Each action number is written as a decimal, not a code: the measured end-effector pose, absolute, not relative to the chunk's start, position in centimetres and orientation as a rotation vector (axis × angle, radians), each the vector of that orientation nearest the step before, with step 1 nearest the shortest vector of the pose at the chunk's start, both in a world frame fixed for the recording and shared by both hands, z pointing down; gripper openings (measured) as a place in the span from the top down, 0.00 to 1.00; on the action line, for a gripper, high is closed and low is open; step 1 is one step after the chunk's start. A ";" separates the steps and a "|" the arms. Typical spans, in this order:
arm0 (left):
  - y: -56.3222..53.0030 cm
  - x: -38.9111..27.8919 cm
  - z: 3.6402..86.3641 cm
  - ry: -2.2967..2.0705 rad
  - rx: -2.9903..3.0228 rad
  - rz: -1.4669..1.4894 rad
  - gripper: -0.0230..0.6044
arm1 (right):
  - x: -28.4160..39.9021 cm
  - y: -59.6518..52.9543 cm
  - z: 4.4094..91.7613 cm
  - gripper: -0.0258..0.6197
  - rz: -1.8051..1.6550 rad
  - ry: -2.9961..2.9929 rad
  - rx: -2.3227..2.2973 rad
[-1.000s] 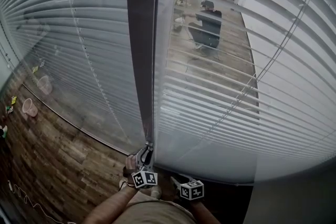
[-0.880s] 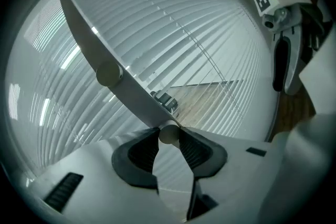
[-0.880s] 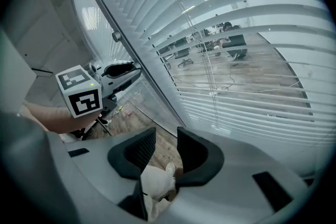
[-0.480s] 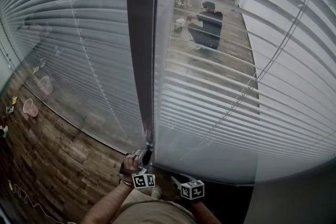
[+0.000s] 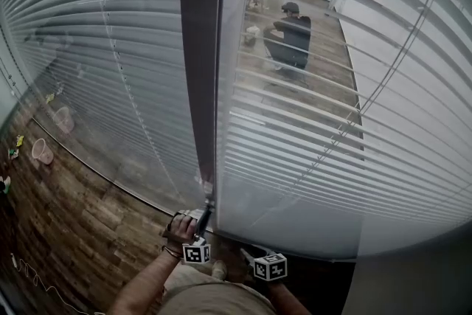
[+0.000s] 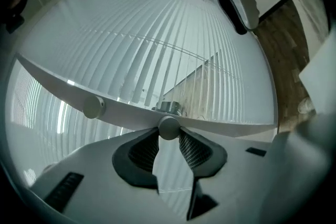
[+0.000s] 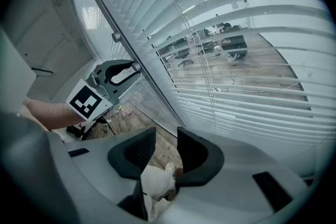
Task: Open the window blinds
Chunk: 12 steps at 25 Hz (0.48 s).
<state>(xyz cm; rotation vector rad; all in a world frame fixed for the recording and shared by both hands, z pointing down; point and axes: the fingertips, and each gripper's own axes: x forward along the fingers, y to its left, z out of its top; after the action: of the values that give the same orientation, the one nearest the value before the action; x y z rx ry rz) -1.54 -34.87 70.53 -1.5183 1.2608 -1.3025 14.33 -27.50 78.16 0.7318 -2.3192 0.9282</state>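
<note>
Wand (image 6: pixel 169 126) at edge of blind (image 5: pixel 317 173) clamped in left tongs (image 6: pixel 169 131), right tongs (image 7: pixel 166 136) narrowly apart, empty

Left tongs (image 6: pixel 169 134) and right tongs (image 7: pixel 166 136): pale grey, black ribbed pads (image 6: pixel 194 149), 2 black-and-white marker cubes (image 5: pixel 270 267).

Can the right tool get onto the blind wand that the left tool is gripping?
Probably yes: the right tool is empty, jaws apart, right beside the left tool, with nothing between them, and the wand hangs bare above that grip.
</note>
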 end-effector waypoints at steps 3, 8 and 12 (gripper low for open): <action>-34.8 -1.7 70.7 1.178 -1.438 -1.345 0.75 | 14.4 -27.2 78.1 0.75 0.928 -2.319 0.731; -34.4 -1.8 71.1 1.104 -1.461 -1.359 0.75 | 14.3 -26.7 77.7 0.75 0.921 -2.325 0.730; -33.8 -1.6 70.0 1.261 -1.747 -1.288 0.73 | 14.0 -26.7 77.4 0.75 0.916 -2.335 0.730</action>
<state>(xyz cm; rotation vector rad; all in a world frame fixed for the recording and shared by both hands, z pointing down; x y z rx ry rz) -1.62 -33.77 70.03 -1.7470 1.2614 -1.2877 13.97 -26.67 77.38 0.7303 -2.3353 0.9162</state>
